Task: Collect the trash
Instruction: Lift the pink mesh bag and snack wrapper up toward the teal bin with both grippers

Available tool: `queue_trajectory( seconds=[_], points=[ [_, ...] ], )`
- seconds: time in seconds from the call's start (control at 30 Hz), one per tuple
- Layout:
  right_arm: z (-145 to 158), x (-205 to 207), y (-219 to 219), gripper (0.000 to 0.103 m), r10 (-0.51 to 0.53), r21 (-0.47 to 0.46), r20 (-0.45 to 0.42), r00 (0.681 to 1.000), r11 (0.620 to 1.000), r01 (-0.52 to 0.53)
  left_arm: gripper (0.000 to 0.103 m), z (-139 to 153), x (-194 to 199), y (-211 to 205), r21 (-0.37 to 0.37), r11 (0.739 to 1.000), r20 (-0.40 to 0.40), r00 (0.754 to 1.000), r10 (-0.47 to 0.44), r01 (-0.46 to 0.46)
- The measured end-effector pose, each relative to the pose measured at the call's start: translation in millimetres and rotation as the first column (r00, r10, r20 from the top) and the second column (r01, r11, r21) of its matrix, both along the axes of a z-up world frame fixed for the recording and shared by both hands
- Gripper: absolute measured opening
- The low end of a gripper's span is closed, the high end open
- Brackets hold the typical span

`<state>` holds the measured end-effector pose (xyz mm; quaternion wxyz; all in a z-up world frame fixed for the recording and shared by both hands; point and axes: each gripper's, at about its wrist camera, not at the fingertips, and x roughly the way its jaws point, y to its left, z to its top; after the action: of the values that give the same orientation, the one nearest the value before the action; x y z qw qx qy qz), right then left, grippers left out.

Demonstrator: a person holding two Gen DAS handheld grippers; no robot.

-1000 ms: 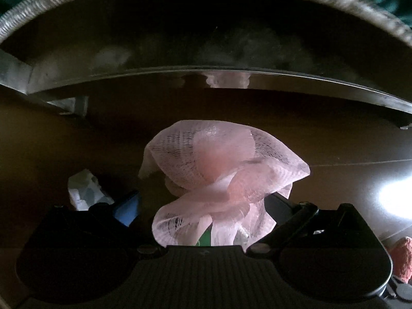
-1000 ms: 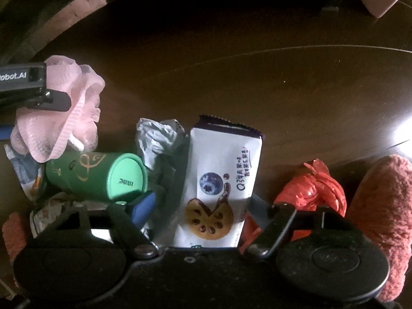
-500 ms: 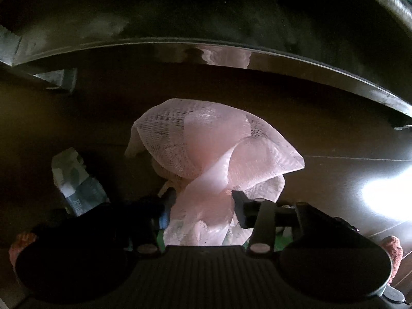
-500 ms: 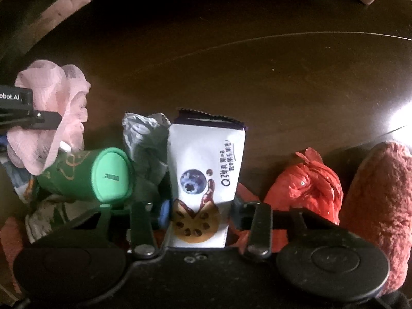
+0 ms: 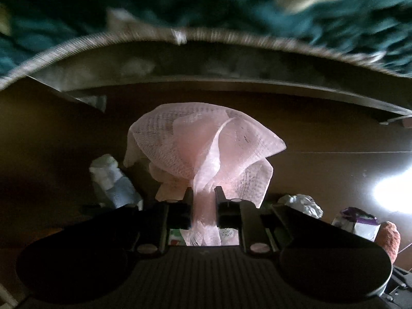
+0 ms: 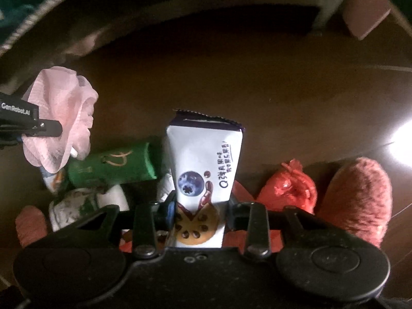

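A pink mesh net hangs bunched above the dark wooden table. My left gripper pinches its gathered neck, jaws still closing tighter on it. In the right wrist view the same pink net shows at the left, with the left gripper's black finger against it. My right gripper grips a white snack wrapper printed with a blueberry and a cookie, jaws still closing on its sides, and the wrapper is lifted off the table.
On the table lie a green cup on its side, crumpled white wrappers, a red plastic bag, an orange fuzzy roll and a crumpled white paper. A woven rim with teal cloth behind curves across the top.
Both grippers went from open to pinching, the left on the pink net, the right on the snack wrapper. Both then rose, lifting their items off the table.
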<state>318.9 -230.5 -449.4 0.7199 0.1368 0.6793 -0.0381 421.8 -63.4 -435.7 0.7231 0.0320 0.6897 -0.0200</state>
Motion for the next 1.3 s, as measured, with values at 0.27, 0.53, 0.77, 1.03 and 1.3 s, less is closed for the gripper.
queue_trajectory(
  seconds=[0.27, 0.53, 0.77, 1.03, 1.3],
  points=[
    [84, -22, -4, 0.034, 0.040, 0.000, 0.089, 0.995, 0.999, -0.040, 0.015, 93, -29, 5, -0.019, 1.000, 0.077, 0.997, -0.018, 0.019],
    [198, -39, -1, 0.034, 0.113, 0.001, 0.275, 0.955, 0.993, -0.118, 0.015, 197, -74, 20, -0.059, 0.998, 0.207, 0.978, -0.018, 0.031],
    [294, -61, 13, 0.034, 0.209, -0.044, 0.419, 0.884, 0.977, -0.210, 0.015, 280, -108, 31, -0.074, 0.996, 0.357, 0.934, -0.028, 0.058],
    [392, -82, 31, 0.034, 0.313, -0.125, 0.562, 0.766, 0.947, -0.296, 0.015, 364, -132, 44, -0.061, 0.994, 0.521, 0.852, -0.046, 0.091],
    [486, -81, 47, 0.034, 0.396, -0.234, 0.682, 0.615, 0.914, -0.330, 0.015, 454, -135, 48, -0.028, 0.994, 0.661, 0.747, -0.064, 0.110]
  ],
)
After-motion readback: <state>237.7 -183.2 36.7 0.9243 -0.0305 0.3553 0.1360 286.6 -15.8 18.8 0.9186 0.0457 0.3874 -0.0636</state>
